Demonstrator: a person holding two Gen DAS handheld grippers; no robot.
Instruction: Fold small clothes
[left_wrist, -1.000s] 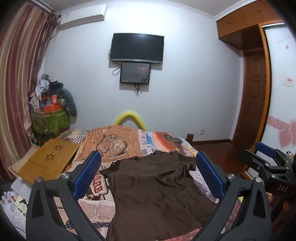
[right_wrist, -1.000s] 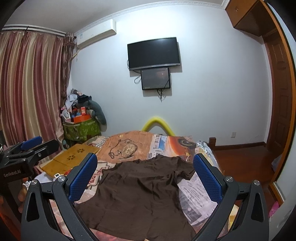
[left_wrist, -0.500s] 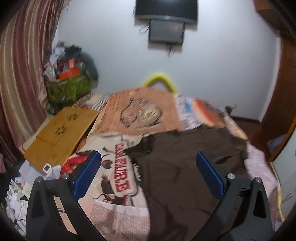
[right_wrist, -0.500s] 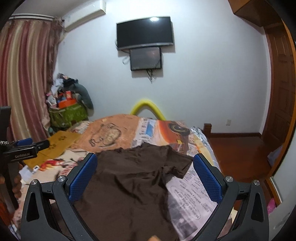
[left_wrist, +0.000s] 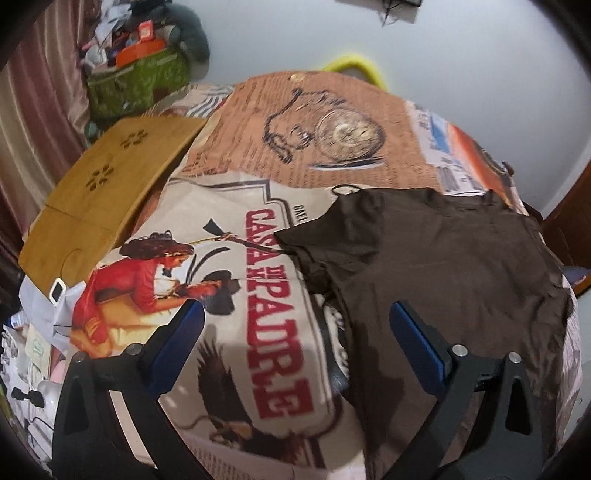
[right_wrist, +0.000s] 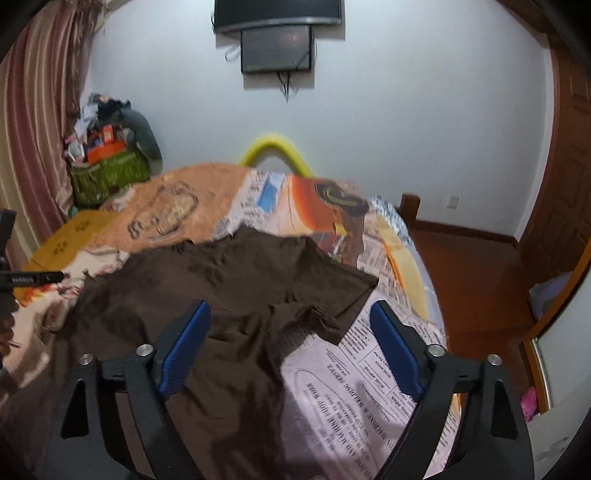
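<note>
A dark brown T-shirt (left_wrist: 443, 266) lies spread flat on a bed with a printed newspaper-style cover (left_wrist: 258, 229). My left gripper (left_wrist: 295, 332) is open and empty, above the shirt's left sleeve and side edge. In the right wrist view the shirt (right_wrist: 229, 295) fills the middle, its right sleeve (right_wrist: 332, 299) rumpled. My right gripper (right_wrist: 290, 332) is open and empty, hovering over that sleeve. The left gripper's tip (right_wrist: 33, 277) shows at the left edge of the right wrist view.
A wooden lap tray (left_wrist: 107, 184) lies at the bed's left edge. A green bag of clutter (right_wrist: 107, 177) stands by the curtain. A yellow curved tube (right_wrist: 273, 147) rises behind the bed. Wooden floor and a door (right_wrist: 569, 177) are to the right.
Both grippers have tilted down and moved closer to the bed. The left one has come in over the shirt's left sleeve, the right one over the right sleeve. Both stay open.
</note>
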